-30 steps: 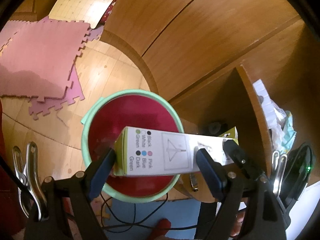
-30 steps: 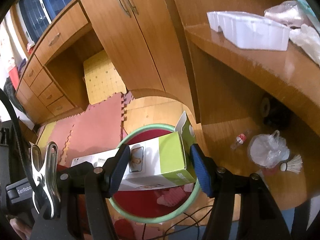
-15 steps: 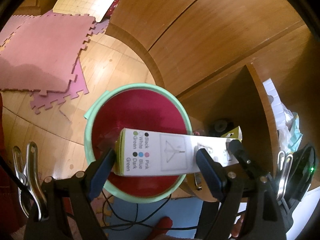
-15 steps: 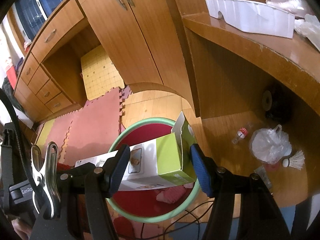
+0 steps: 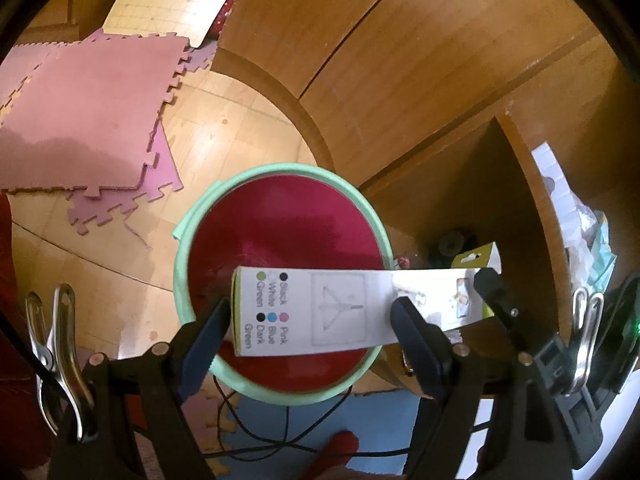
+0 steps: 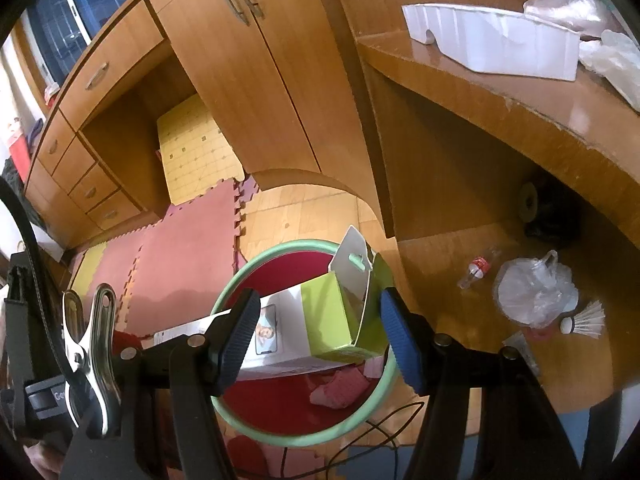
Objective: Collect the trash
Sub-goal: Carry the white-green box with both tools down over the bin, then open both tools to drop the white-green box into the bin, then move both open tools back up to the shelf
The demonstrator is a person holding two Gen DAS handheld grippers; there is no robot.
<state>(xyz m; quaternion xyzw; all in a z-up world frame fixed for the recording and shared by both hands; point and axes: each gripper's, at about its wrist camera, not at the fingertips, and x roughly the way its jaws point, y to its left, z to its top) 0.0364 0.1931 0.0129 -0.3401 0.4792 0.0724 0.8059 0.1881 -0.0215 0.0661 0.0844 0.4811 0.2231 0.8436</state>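
Here, carton (image 5: 320, 312) spanning both tongs' jaws, above green-rimmed bin (image 5: 180, 264)

Right gripper (image 6: 316, 338) with blue-padded jaws clasping a long white-and-green cardboard box (image 6: 320, 324) above a round green-rimmed, red-lined bin (image 6: 304, 344). Right: crumpled clear plastic bag (image 6: 534, 292), white shuttlecock (image 6: 584, 320) and small plastic bottle (image 6: 478, 270) on wooden floor.

Wooden floor (image 6: 304, 208) carries foam mats (image 6: 184, 256), green-rimmed bin (image 6: 256, 268), bottle (image 6: 478, 268), plastic bag (image 6: 536, 296), shuttlecock (image 6: 584, 320).
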